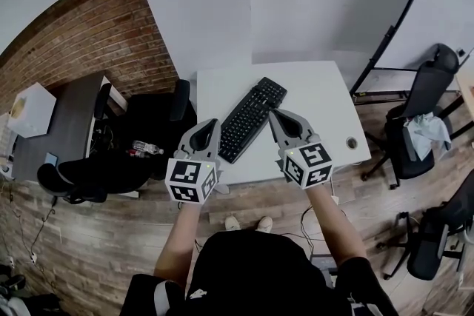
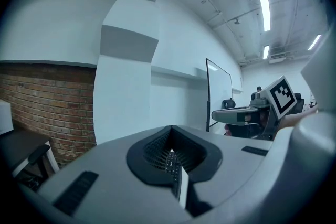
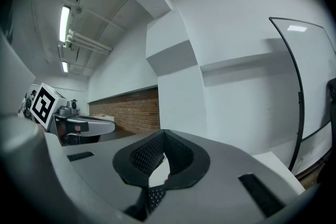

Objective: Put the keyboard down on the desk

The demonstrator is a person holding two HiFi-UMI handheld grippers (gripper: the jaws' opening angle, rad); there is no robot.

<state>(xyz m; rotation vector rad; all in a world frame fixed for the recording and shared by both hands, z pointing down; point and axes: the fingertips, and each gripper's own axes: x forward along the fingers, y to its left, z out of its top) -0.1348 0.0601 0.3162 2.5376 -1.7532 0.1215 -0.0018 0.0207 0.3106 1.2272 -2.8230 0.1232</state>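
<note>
The black keyboard (image 1: 250, 118) lies diagonally on the white desk (image 1: 318, 96), its near end by the front edge. My left gripper (image 1: 210, 125) hovers just left of that near end with its jaws shut and nothing held. My right gripper (image 1: 278, 115) hovers just right of the keyboard's middle, also shut and empty. In the left gripper view the closed jaws (image 2: 170, 152) fill the lower frame, and a strip of keyboard keys (image 2: 172, 165) shows through the slit below them. The right gripper view shows its closed jaws (image 3: 164, 157) with a sliver of white desk (image 3: 157, 174) underneath.
A black office chair (image 1: 144, 133) with a bottle (image 1: 145, 149) on it stands left of the desk, beside a grey desk (image 1: 67, 122). A cable hole (image 1: 351, 142) marks the desk's right front. A whiteboard stand (image 1: 391, 37) and more chairs (image 1: 422, 103) stand right.
</note>
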